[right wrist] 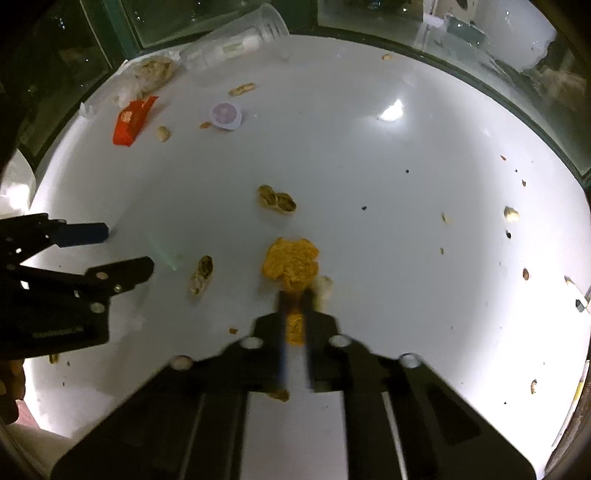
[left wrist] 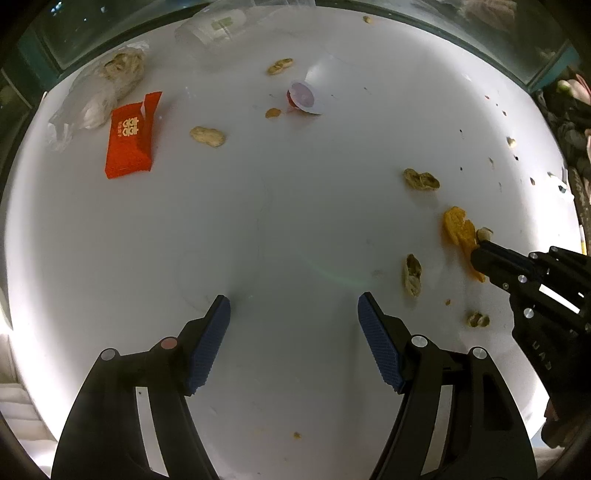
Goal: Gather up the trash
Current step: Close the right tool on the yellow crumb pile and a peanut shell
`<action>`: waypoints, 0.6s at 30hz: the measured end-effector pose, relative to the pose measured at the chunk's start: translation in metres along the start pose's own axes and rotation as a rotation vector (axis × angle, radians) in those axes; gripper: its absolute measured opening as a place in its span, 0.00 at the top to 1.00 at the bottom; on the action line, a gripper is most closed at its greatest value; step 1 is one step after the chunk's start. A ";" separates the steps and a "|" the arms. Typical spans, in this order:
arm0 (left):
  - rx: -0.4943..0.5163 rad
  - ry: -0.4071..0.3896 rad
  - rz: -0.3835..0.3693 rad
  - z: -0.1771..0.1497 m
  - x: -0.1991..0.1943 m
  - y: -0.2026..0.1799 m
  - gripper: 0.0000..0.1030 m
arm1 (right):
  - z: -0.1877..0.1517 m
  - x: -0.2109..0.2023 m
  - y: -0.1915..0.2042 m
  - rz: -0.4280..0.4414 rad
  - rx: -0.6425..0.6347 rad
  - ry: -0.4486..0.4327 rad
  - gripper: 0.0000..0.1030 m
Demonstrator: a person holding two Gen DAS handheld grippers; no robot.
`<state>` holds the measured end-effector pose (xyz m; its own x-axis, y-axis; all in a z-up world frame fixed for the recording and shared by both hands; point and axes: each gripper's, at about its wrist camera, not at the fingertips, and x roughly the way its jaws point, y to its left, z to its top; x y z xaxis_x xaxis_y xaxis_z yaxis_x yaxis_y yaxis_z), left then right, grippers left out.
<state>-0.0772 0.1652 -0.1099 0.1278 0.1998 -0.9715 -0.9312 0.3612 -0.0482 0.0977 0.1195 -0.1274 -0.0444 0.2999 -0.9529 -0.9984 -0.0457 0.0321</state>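
On the white round table (right wrist: 388,229) lies an orange peel (right wrist: 291,260), and my right gripper (right wrist: 295,306) is shut on its near end. The left wrist view has the same peel (left wrist: 456,227) at the right, with the right gripper (left wrist: 480,248) pinching it from the side. My left gripper (left wrist: 293,317) hangs open over bare tabletop, nothing between its blue pads (left wrist: 208,343); from the right wrist view it (right wrist: 127,249) stands at the left. Peanut shells (right wrist: 277,201) (right wrist: 201,275) lie close around the peel.
At the far left lie a red packet (left wrist: 131,138), a crumpled plastic bag with shells (left wrist: 107,85), a tipped clear cup (left wrist: 218,29) and a small lidded jelly cup (left wrist: 304,96). Crumbs dot the right side (right wrist: 511,214). Dark glass borders the table's far edge.
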 end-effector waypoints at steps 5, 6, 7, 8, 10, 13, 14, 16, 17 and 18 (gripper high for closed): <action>-0.002 0.001 -0.003 0.001 -0.001 0.000 0.33 | 0.002 -0.001 -0.006 0.038 0.028 0.007 0.95; -0.002 0.003 -0.003 0.003 0.001 -0.002 0.33 | 0.002 -0.001 -0.007 0.045 0.038 0.007 0.95; 0.000 0.004 -0.002 0.004 0.001 -0.003 0.33 | 0.002 -0.002 -0.008 0.054 0.046 0.006 0.95; 0.003 0.004 0.002 0.004 0.001 -0.003 0.33 | 0.001 -0.004 -0.009 0.061 0.052 0.004 0.95; 0.004 0.001 0.003 0.007 0.001 -0.006 0.33 | 0.000 -0.009 -0.009 0.067 0.055 -0.007 0.95; 0.003 0.004 -0.001 0.011 0.002 -0.011 0.33 | 0.001 -0.014 -0.008 0.073 0.050 -0.017 0.95; 0.004 0.007 -0.001 0.011 0.002 -0.013 0.33 | 0.000 -0.015 -0.008 0.074 0.049 -0.017 0.95; 0.008 0.005 -0.002 0.011 0.000 -0.015 0.33 | -0.002 -0.019 -0.009 0.078 0.051 -0.017 0.95; 0.011 0.004 -0.002 0.011 -0.002 -0.015 0.33 | -0.003 -0.022 -0.010 0.082 0.052 -0.017 0.95; 0.015 0.002 -0.001 0.010 -0.004 -0.015 0.33 | -0.004 -0.024 -0.010 0.087 0.054 -0.019 0.95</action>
<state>-0.0604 0.1678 -0.1030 0.1279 0.1973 -0.9720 -0.9260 0.3749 -0.0457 0.1085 0.1091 -0.1055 -0.1311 0.3152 -0.9399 -0.9911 -0.0214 0.1310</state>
